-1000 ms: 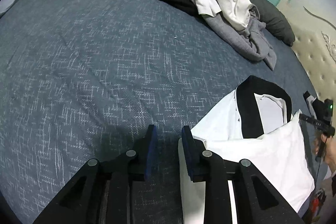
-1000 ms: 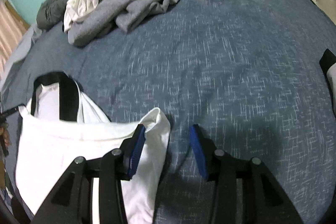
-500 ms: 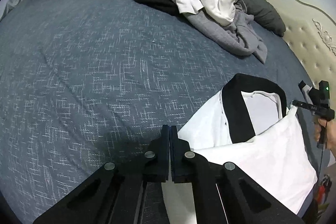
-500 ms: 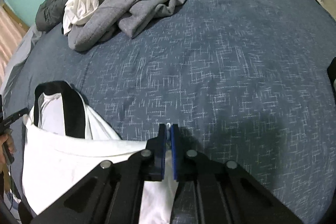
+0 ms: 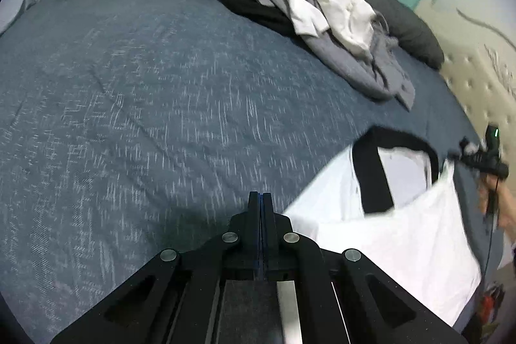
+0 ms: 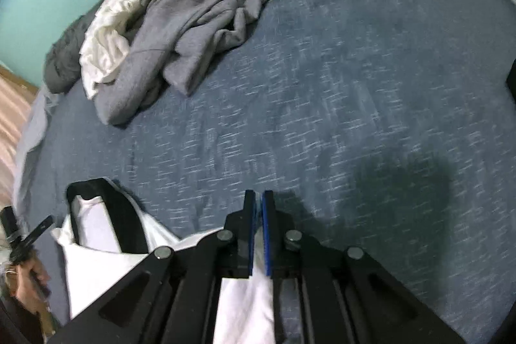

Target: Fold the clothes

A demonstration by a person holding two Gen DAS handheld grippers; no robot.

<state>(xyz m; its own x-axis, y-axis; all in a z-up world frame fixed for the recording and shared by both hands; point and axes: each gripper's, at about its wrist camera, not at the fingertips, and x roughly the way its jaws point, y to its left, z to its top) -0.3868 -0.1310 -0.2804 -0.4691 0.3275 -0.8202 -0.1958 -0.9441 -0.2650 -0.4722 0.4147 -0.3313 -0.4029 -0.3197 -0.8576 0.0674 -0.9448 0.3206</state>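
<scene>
Grip: left gripper point(image 5: 260, 199) fingers pressed together, apparently pinching the white shirt point(image 5: 403, 240) edge | shirt lies on bed point(image 5: 161, 118), black collar away, ready for lifting | right gripper point(image 6: 258, 199) fingers clamp white cloth at opposite edge, keeping it taut.

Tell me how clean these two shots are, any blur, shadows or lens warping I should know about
Left wrist view: motion blur streaks the bedspread and smears the white shirt; the fisheye bows the bed and blackens the corners. Right wrist view: the bedspread is streaked sideways, a dark soft shadow lies right of the right gripper, and the gray garment stays fairly readable.
</scene>
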